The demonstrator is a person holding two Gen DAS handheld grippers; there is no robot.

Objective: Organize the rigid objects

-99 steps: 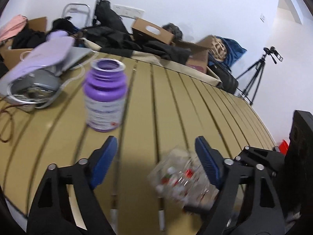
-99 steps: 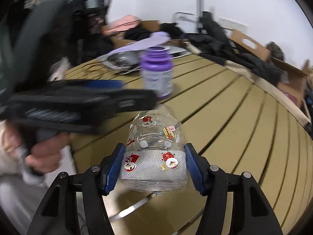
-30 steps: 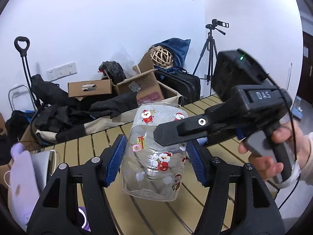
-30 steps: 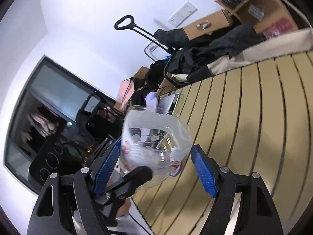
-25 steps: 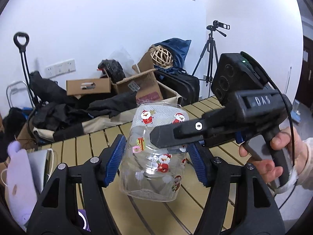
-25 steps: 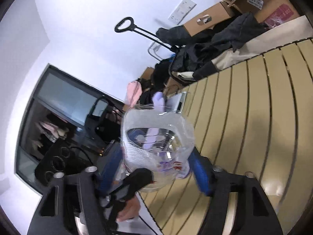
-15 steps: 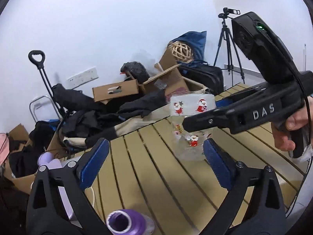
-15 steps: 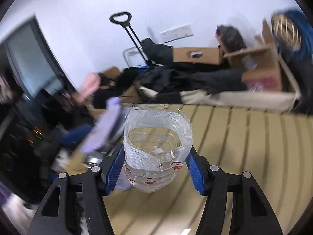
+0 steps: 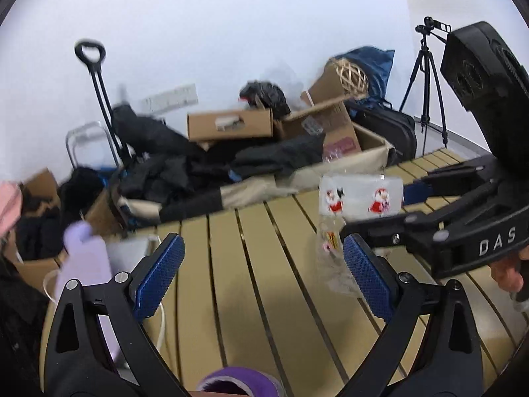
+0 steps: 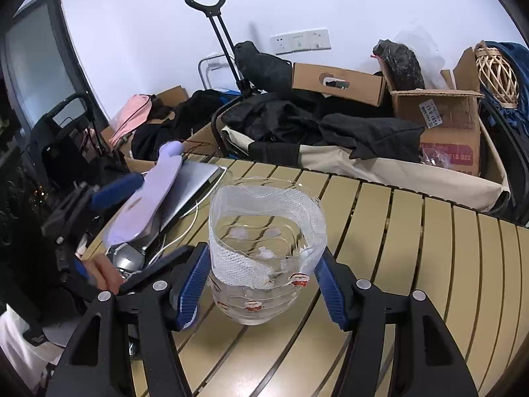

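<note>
My right gripper (image 10: 264,284) is shut on a clear plastic jar (image 10: 264,254) with Santa stickers and a white mesh band, held upright with its mouth open over the slatted table (image 10: 413,248). In the left wrist view the same jar (image 9: 357,205) hangs in the right gripper at the right. My left gripper (image 9: 261,278) is open and empty, to the left of the jar. The rim of a purple bottle (image 9: 238,383) shows just below it at the frame's bottom edge.
A lilac device (image 10: 148,195) lies on a grey laptop (image 10: 195,182) with a white cable at the table's left end. Behind the table are cardboard boxes (image 10: 337,82), dark clothes, a trolley handle (image 10: 215,26) and a tripod (image 9: 426,79).
My left gripper has let go of the jar, opened wide and drawn back and down to the left. My right gripper has turned the jar upright and lowered it toward the table.
</note>
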